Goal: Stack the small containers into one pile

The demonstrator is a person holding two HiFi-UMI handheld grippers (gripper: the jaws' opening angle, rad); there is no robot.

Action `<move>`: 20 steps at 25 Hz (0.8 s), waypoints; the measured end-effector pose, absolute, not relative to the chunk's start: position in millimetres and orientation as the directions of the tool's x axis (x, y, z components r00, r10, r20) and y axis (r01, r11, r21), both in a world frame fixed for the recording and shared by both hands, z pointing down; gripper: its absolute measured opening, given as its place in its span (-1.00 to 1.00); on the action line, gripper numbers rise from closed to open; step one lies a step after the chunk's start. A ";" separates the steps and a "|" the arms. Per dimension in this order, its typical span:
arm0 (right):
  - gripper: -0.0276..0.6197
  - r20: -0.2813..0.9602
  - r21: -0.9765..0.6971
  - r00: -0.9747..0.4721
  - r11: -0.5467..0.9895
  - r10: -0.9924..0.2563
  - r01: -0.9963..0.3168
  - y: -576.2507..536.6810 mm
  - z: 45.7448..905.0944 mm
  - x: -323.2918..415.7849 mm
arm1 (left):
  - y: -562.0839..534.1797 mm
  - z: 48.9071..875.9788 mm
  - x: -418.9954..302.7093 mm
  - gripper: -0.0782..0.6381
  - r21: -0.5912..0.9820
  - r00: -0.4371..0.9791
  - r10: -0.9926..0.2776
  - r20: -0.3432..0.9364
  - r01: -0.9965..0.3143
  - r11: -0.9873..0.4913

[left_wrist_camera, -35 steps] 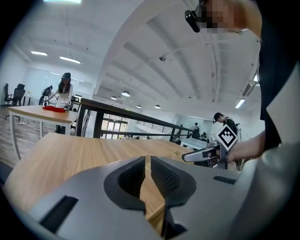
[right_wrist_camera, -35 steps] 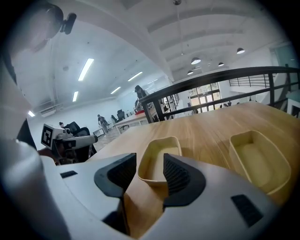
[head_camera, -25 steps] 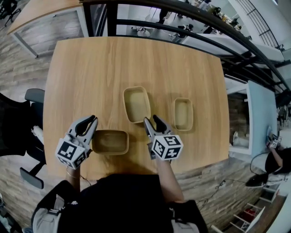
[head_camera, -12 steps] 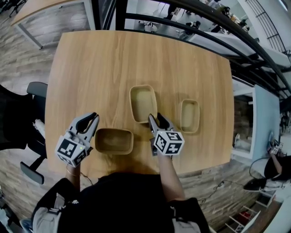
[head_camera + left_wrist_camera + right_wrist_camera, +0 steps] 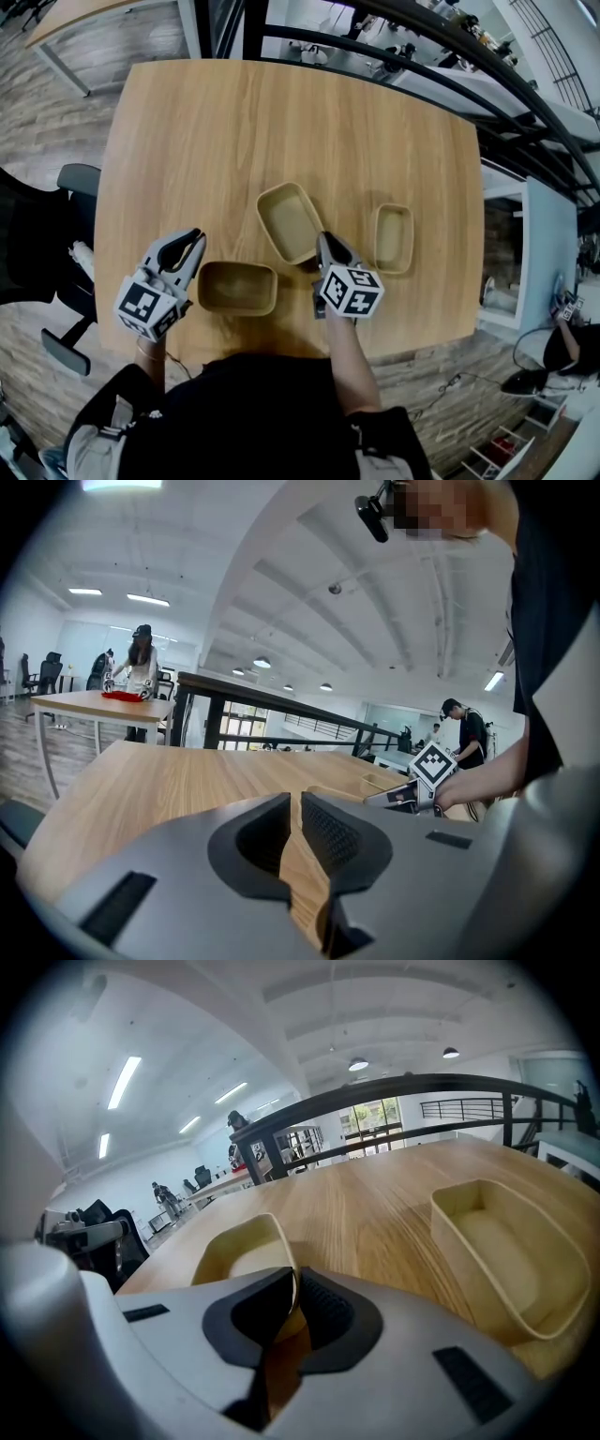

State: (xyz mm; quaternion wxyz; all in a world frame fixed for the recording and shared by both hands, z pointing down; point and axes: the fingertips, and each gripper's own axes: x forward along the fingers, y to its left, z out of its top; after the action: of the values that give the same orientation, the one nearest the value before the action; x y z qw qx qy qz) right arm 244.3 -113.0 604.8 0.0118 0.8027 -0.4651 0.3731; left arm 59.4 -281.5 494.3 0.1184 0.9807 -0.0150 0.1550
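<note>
Three small beige containers lie on the wooden table (image 5: pixel 187 141). The middle container (image 5: pixel 289 220) sits skewed, and my right gripper (image 5: pixel 327 247) has its jaws closing on that container's near right rim. In the right gripper view the thin wall of the middle container (image 5: pixel 239 1252) is pinched between the pads of the right gripper (image 5: pixel 295 1302). The right container (image 5: pixel 393 238) (image 5: pixel 502 1241) lies apart to the right. A darker left container (image 5: pixel 237 288) rests beside my left gripper (image 5: pixel 185 249), which is shut on nothing (image 5: pixel 295 829).
A black railing (image 5: pixel 422 37) runs behind the table's far edge. An office chair (image 5: pixel 66 187) stands off the table's left side. The table's near edge lies just behind both grippers. People stand at distant desks.
The right gripper's jaws went from wide open to shut on the middle container's rim. That container has swung askew, its far end shifting left. The left gripper has hardly moved.
</note>
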 end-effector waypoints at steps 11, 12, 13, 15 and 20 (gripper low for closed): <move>-0.81 0.558 -0.310 0.312 -0.542 -0.769 -0.781 -95.4 575.6 243.1 | -262.6 481.5 52.7 -0.71 0.196 0.955 -0.004 0.295 -0.065 -0.979; -0.81 0.550 -0.314 0.311 -0.537 -0.775 -0.783 -93.8 572.2 241.9 | -260.1 479.0 52.4 -0.71 0.190 0.957 -0.007 0.290 -0.065 -0.980; -0.81 0.542 -0.318 0.309 -0.531 -0.781 -0.785 -92.4 568.7 240.6 | -258.0 476.6 51.9 -0.71 0.185 0.959 -0.009 0.285 -0.064 -0.981; -0.81 0.528 -0.324 0.304 -0.519 -0.793 -0.791 -90.1 562.2 237.3 | -254.2 472.8 49.7 -0.71 0.177 0.961 -0.013 0.277 -0.064 -0.982; -0.80 0.502 -0.315 0.281 -0.476 -0.818 -0.821 -85.7 549.0 224.5 | -242.3 472.1 40.1 -0.71 0.168 0.954 -0.020 0.299 -0.073 -0.983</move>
State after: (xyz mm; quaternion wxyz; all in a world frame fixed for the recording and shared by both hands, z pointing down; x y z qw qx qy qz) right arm 224.5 -85.7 549.0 0.0026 0.8004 -0.5120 0.3117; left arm 40.1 -242.3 472.1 0.0888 0.9845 -0.0238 0.1496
